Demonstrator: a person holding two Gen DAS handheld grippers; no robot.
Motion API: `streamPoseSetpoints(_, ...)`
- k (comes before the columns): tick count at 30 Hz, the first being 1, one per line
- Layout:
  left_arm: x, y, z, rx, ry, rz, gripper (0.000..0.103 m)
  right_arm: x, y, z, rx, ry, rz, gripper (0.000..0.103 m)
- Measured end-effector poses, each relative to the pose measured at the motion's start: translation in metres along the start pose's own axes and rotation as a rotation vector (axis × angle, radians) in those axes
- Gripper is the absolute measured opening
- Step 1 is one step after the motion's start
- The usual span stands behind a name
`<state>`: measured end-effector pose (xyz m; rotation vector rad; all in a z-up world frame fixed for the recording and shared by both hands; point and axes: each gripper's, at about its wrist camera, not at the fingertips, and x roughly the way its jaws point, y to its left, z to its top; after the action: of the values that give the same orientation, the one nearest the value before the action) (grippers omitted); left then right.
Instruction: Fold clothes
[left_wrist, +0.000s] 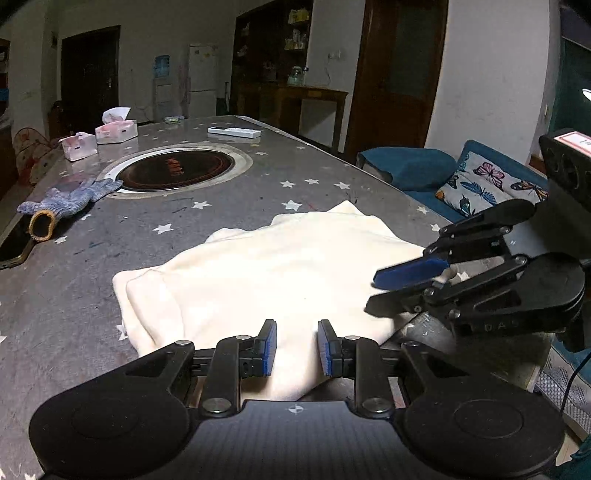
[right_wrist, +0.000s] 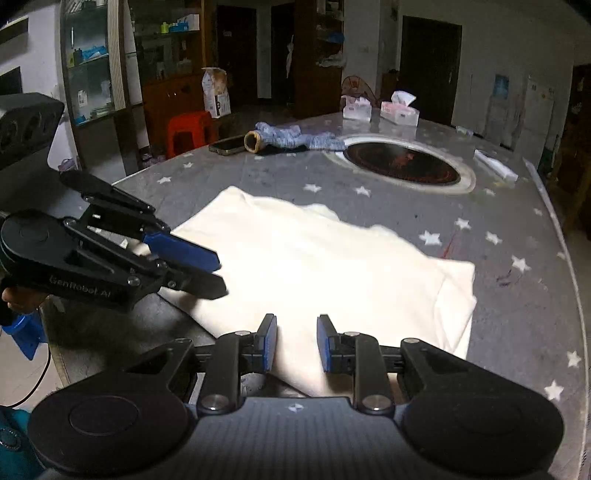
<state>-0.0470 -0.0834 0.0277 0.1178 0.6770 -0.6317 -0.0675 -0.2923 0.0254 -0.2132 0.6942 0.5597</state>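
Observation:
A cream-white folded garment (left_wrist: 266, 269) lies flat on the grey star-patterned table (left_wrist: 92, 295); it also shows in the right wrist view (right_wrist: 332, 266). My left gripper (left_wrist: 296, 347) is open, its blue pads apart over the garment's near edge. My right gripper (right_wrist: 296, 343) is open too, straddling the near edge of the cloth. In the left wrist view the right gripper (left_wrist: 373, 295) reaches in from the right over the cloth. In the right wrist view the left gripper (right_wrist: 221, 277) reaches in from the left.
A round inset hotplate (left_wrist: 177, 170) sits mid-table. A knit work glove (left_wrist: 62, 203) and a phone (right_wrist: 227, 144) lie at one side. Two tissue packs (left_wrist: 116, 131) and a white remote (left_wrist: 233, 131) lie at the far end. A blue sofa with a butterfly cushion (left_wrist: 480, 184) stands beside the table.

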Motion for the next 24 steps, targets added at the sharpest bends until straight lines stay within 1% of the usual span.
streamPoseSetpoints(3, 0.001, -0.001, -0.003, 0.0, 0.001, 0.008, 0.03, -0.003, 0.002, 0.003, 0.007, -0.018, 0.011, 0.023)
streamPoseSetpoints(7, -0.002, 0.002, -0.005, -0.033, -0.004, 0.01, 0.032, 0.005, 0.003, -0.004, 0.008, 0.01, 0.01, 0.024)
streamPoseSetpoints(9, -0.007, 0.003, -0.004, -0.043, -0.012, 0.02, 0.033, 0.003, 0.003, -0.002, 0.008, 0.009, 0.008, 0.026)
streamPoseSetpoints(14, -0.02, 0.011, -0.006, -0.092, -0.043, 0.039, 0.033, 0.0, 0.007, 0.004, -0.003, -0.006, 0.02, 0.028)
streamPoseSetpoints(19, -0.02, 0.025, -0.017, -0.149, -0.02, 0.042, 0.032, 0.003, 0.015, 0.006, -0.024, 0.001, 0.04, 0.031)
streamPoseSetpoints(21, -0.025, 0.029, -0.019, -0.176, -0.028, 0.034, 0.032, 0.003, 0.018, 0.008, -0.038, 0.002, 0.043, 0.032)
streamPoseSetpoints(24, -0.035, 0.032, -0.018, -0.183, -0.051, 0.044, 0.033, 0.001, 0.022, 0.011, -0.06, 0.003, 0.049, 0.032)
